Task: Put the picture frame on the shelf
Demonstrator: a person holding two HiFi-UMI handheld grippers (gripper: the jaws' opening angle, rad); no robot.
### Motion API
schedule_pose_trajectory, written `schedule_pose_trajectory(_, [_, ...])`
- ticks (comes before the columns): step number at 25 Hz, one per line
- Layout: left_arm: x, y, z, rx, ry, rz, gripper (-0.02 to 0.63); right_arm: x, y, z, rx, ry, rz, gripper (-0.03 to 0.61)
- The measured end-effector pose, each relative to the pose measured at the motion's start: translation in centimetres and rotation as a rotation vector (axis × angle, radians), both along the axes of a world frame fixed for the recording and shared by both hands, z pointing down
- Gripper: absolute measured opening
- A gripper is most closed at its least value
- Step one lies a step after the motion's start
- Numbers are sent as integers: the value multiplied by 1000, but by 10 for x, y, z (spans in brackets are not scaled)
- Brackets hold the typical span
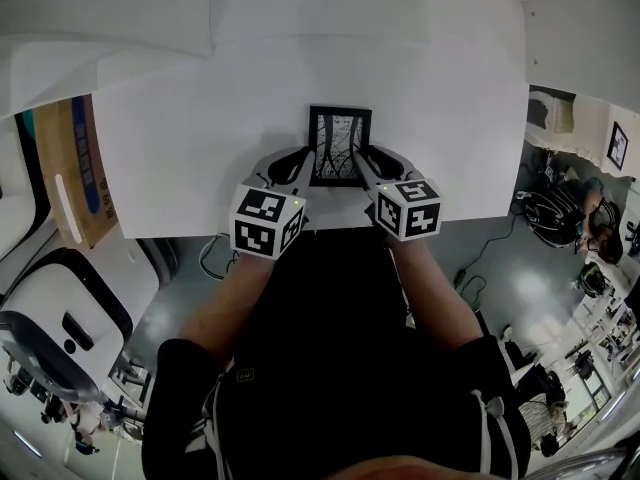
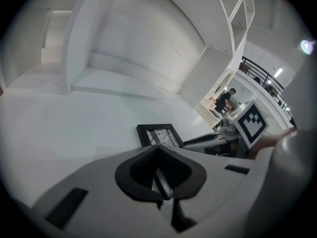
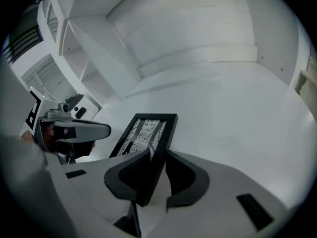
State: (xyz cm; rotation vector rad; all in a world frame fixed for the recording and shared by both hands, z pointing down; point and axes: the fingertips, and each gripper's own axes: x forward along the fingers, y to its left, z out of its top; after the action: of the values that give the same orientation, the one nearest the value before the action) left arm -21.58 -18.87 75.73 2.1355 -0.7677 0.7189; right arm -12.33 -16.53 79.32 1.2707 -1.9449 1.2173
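A black picture frame (image 1: 340, 146) with a line drawing in it sits near the front edge of the white surface (image 1: 200, 118). My right gripper (image 1: 366, 158) is at its right side. In the right gripper view the frame (image 3: 148, 133) has its right edge between the two pads, and the right gripper (image 3: 157, 155) is shut on it. My left gripper (image 1: 303, 158) is at the frame's left edge with its jaws shut. In the left gripper view the left gripper (image 2: 159, 148) points at the frame (image 2: 157, 134) just beyond its tips. Whether it pinches anything I cannot tell.
White shelf walls and open compartments (image 2: 59, 48) rise behind the surface, with taller shelving (image 3: 74, 48) to the side. A cardboard box (image 1: 72, 168) stands at the left, beside a white machine (image 1: 60, 308). Cables (image 1: 480, 258) lie on the grey floor.
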Motion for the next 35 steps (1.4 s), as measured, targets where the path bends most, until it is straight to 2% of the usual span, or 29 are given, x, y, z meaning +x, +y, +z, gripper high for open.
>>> schedule_pose_trajectory(10, [-1, 2, -14, 8, 1, -14, 8, 6, 4, -2, -37, -37, 44, 86])
schedule_pose_trajectory(15, [-3, -2, -29, 37, 8, -31, 8, 9, 8, -10, -42, -66, 79, 81])
schedule_pose_trajectory(28, [1, -8, -58, 75, 34, -8, 8, 27, -2, -39, 6, -108, 171, 80])
schedule_pose_trajectory(35, [6, -2, -75, 39, 60, 37, 8, 31, -7, -72, 58, -130, 219, 80])
